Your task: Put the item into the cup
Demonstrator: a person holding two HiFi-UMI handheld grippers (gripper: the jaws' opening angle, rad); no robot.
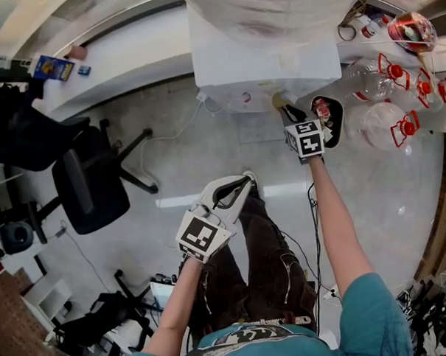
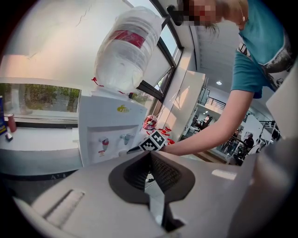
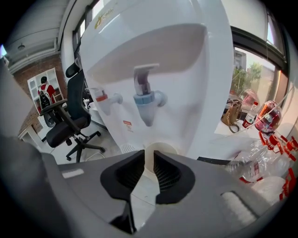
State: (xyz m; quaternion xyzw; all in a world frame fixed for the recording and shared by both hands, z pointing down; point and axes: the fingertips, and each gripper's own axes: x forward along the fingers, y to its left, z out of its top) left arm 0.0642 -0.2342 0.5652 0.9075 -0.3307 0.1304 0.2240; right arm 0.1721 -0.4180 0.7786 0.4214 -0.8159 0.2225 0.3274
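A cream paper cup [image 3: 159, 150] sits just below the blue tap [image 3: 145, 99] of the white water dispenser [image 3: 153, 60]. My right gripper [image 3: 149, 163] is shut on the cup's near wall. In the head view the cup [image 1: 281, 100] is held against the dispenser [image 1: 266, 61] front by the right gripper [image 1: 289, 113]. My left gripper [image 1: 245, 183] hangs lower, over the floor, shut with nothing between its pads. Its own view shows the left gripper [image 2: 150, 160] pointing toward the dispenser [image 2: 109, 130] and the right gripper's marker cube [image 2: 153, 141]. No item to go in the cup is visible.
A red tap [image 3: 103, 98] sits left of the blue one. Empty water bottles with red handles [image 1: 386, 122] lie right of the dispenser. A black office chair [image 1: 90, 179] stands at the left, and a cable [image 1: 170, 139] runs across the floor. A big bottle [image 2: 128, 49] tops the dispenser.
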